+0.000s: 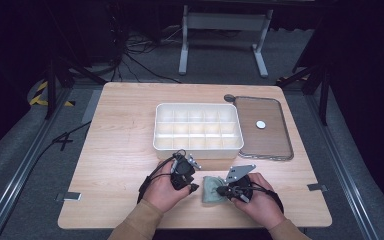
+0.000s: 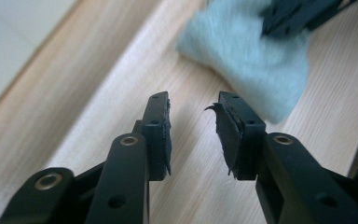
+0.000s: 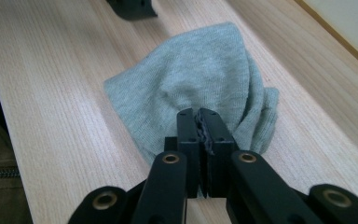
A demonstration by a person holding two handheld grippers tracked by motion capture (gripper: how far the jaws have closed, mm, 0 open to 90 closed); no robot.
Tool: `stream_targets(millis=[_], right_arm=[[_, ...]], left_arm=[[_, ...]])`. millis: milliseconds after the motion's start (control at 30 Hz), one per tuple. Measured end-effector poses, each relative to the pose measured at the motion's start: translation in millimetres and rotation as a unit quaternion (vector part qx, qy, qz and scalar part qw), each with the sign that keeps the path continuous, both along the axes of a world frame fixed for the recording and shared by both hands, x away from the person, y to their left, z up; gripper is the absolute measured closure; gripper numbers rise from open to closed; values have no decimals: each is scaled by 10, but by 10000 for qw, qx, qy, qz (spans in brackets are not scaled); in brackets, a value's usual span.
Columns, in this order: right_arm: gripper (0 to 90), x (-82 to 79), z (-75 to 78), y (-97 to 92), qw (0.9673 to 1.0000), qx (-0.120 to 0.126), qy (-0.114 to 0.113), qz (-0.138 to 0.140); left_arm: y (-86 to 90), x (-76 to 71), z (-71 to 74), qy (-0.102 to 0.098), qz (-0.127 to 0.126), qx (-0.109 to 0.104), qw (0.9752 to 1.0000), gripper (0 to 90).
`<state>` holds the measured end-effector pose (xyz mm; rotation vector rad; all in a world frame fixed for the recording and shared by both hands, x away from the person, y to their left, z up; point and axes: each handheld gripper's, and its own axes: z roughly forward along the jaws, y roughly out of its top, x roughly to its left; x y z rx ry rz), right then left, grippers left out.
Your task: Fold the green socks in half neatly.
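A small grey-green knitted cloth (image 1: 210,192) lies bunched on the wooden table (image 1: 120,150) near its front edge, between my two grippers. My right gripper (image 3: 198,114) is shut on the near edge of the cloth (image 3: 200,70), and folds gather toward its jaws. In the high view this right gripper (image 1: 223,190) comes at the cloth from the right. My left gripper (image 2: 193,105) stands open with nothing between its jaws, just short of the cloth (image 2: 251,51). From above, the left gripper (image 1: 192,187) sits at the cloth's left side.
A white box (image 1: 198,146) divided into several compartments stands behind the grippers at mid-table. To its right lies a brown metal-rimmed tray (image 1: 283,153) holding a small white disc (image 1: 261,124). A dark round object (image 1: 229,97) sits at the tray's far left corner.
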<state>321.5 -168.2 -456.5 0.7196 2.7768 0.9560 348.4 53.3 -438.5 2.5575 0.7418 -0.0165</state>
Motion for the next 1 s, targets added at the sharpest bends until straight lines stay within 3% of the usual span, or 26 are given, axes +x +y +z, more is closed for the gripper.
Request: stream_targets(millis=[267,433,500,633,800,1000], right_arm=[[873,-1,5,4,10000,-10,31,-27],[874,9,-7,-10,9999,71,65,34],[875,13,-7,-16,9999,76,80,58],[876,24,-14,-33,9997,169,180,57],[877,16,-10,-25,9998,126,151,48],[879,12,-13,-20,9999,121,98,71]], left_arm=[[-44,-15,-126,-20,-152,63,9999,703],[-59,-17,-146,-93,-233,-62,9997,715],[-61,-13,-156,-46,-373,-163,9992,718],[-80,-24,-165,-127,-465,-185,9987,756],[-141,-51,-172,-249,-558,-123,9981,896],[-210,-79,-163,-406,-794,-134,9959,900]])
